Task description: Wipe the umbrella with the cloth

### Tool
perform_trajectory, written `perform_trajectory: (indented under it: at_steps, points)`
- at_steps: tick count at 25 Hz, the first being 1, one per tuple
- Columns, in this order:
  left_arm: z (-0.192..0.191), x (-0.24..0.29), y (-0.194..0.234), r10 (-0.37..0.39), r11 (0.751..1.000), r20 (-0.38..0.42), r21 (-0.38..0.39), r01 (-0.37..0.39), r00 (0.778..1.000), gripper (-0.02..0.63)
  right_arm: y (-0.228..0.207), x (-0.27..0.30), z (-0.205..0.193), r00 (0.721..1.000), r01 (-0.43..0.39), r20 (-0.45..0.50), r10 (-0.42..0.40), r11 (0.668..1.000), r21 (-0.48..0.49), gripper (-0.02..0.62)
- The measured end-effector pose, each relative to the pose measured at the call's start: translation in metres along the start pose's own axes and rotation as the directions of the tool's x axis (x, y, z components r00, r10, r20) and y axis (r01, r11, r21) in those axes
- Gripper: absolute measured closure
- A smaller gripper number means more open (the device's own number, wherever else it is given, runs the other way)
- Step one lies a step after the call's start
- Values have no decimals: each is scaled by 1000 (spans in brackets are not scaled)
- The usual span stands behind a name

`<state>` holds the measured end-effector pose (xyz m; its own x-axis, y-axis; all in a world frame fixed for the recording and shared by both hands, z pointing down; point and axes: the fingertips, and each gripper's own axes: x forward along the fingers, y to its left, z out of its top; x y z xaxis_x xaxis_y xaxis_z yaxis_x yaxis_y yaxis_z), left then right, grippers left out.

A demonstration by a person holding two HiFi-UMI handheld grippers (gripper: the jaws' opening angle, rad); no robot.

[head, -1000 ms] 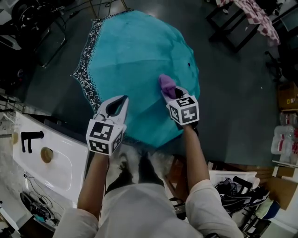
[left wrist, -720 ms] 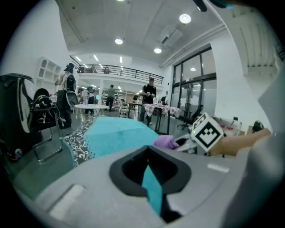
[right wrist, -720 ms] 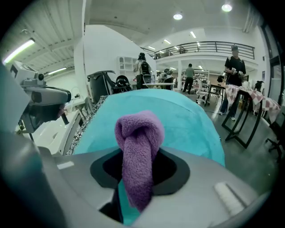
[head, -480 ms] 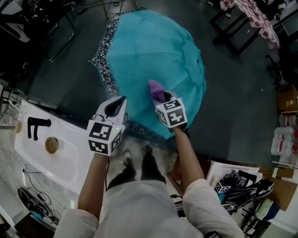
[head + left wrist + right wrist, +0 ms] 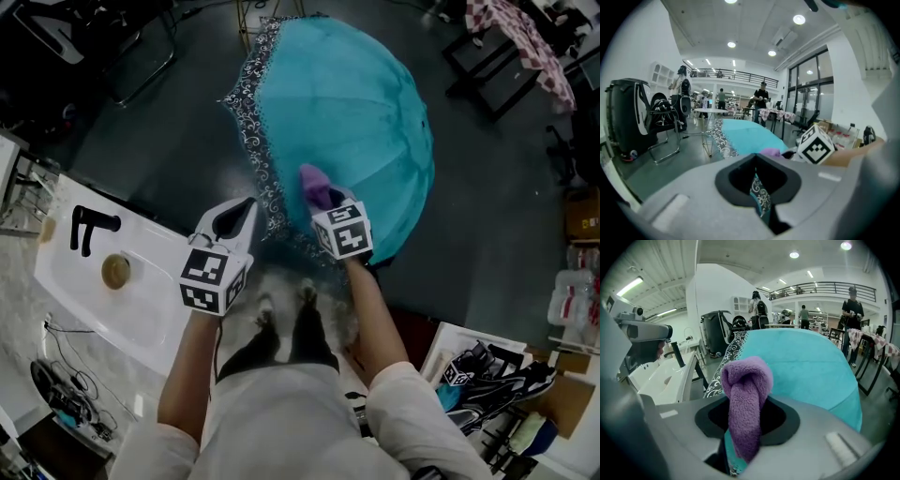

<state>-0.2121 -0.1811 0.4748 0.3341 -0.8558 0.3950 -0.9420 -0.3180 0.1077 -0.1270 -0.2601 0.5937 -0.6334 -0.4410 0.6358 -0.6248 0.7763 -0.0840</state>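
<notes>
Though unseen overhead, umbrella (image 5: 760,197) between jaws

Right claw (image 5: 328,200) hides cloth (image 5: 744,394) tail; far people (image 5: 851,305) tiny.

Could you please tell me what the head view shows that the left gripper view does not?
Head view only: the white sink with its black faucet, and the person's legs. Left gripper view only: the left gripper shut on the patterned edge of the umbrella, and people standing far back in the hall. Both: the teal umbrella, the purple cloth and the right gripper.
</notes>
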Motion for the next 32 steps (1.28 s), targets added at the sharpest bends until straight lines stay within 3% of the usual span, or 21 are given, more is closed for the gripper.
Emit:
perform_trajectory:
  at_steps: [10,16,20,25,32]
  points:
    - [-17,-41,6,19,1000,-11,-3,-19,1000,604,60,11,-13,997,-68,-22,68,998,-7,456]
    - [-8,-41,-6,-1,1000,4,7,1,1000,604,76,-6,-12,980,-201,4,201,980,-13,456]
    - [5,-18,-33,-45,999,17,15,45,999,604,34,-45,-1,990,-126,58,126,992,2,456]
    - [23,40,-68,-109,994,19,1,109,994,604,-56,-93,0,994,23,103,-27,999,42,454]
    - [47,125,-131,-199,978,-15,55,199,980,604,-208,-132,-25,968,206,106,-227,962,178,454]
